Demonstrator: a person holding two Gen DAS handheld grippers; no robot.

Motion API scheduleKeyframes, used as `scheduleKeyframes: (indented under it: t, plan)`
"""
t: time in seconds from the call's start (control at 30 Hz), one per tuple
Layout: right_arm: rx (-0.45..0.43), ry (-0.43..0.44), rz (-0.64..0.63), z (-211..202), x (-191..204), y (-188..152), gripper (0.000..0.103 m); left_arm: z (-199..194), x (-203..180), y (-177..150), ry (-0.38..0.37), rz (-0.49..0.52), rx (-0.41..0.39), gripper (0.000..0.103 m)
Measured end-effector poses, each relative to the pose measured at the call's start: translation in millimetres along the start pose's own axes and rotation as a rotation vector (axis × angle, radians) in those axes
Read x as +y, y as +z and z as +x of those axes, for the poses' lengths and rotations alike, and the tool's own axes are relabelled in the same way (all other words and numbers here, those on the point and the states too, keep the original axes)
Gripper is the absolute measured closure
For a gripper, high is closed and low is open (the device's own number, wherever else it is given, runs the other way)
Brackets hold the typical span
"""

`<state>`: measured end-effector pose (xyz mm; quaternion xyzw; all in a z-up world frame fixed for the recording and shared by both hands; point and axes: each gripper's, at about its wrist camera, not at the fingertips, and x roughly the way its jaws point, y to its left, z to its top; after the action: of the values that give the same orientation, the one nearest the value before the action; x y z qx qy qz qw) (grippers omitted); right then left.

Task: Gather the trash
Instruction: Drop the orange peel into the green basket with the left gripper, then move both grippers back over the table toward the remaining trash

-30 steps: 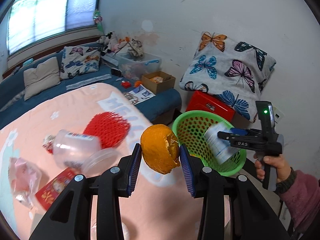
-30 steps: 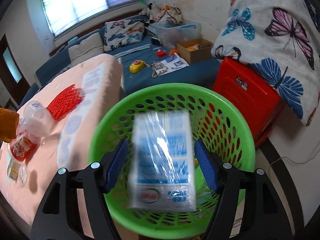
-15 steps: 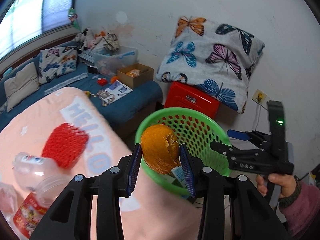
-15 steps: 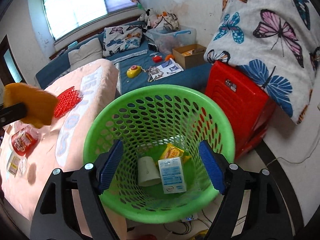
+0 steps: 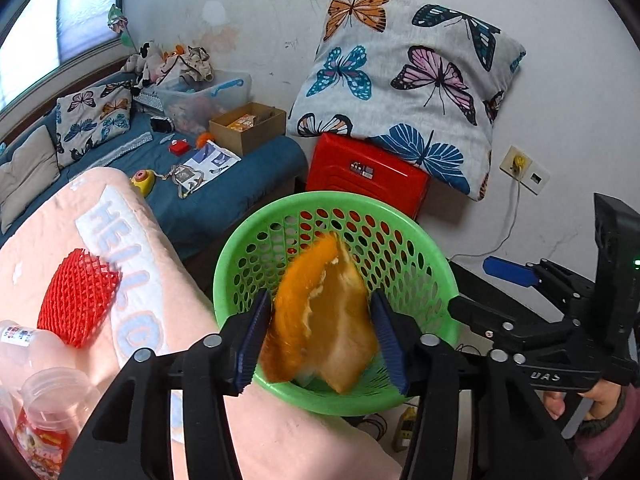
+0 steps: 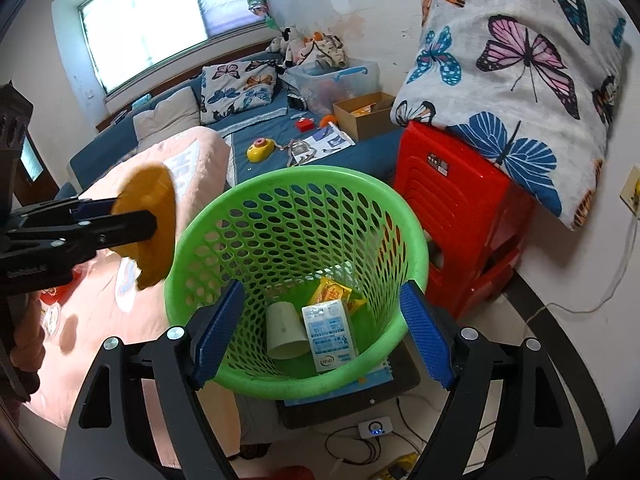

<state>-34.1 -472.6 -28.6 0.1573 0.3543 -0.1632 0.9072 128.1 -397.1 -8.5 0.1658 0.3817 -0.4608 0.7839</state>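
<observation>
Orange peel [image 5: 320,312] between left gripper [image 5: 320,340] pads | right gripper [image 6: 316,334] wide above green basket [image 6: 416,248]

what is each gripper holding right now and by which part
The left gripper pinches the orange peel across its lower sides. The right gripper is open and holds nothing.

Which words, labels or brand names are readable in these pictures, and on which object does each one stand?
"HELLO", partly hidden: pink blanket.
"DAS", seen reversed: right gripper body.
Blue and white carton in the green basket: print too small to read.
Red stool label: too small.
Jar label: blurred.
</observation>
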Motion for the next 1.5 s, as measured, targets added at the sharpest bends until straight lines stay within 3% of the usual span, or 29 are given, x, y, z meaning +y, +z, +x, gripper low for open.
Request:
scheduleKeyframes:
  t: [0.1,0.33,0.7,1.5]
  plan:
    - [-0.005,0.004,0.0,-2.0,1.2,-1.1,0.022,-4.9,-0.7,-1.1,0.0,-0.001,-0.015,0.042]
    - [-0.011,0.039,-0.016,-7.5,15.5,-3.6,0.021,-33.0,4.9,-10.0,0.012,-0.004,-0.057,0.039]
    - [-0.034,0.126,-0.089,-18.3,65.8,-3.4,0.018,-96.7,29.7,-48.8,0.121,-0.034,-0.134,0.033]
    - [0.018,0.307,-0.275,1.9,196.0,-13.2,0.017,-185.3,142.1,-162.3,0.328,-0.312,-0.162,0.032]
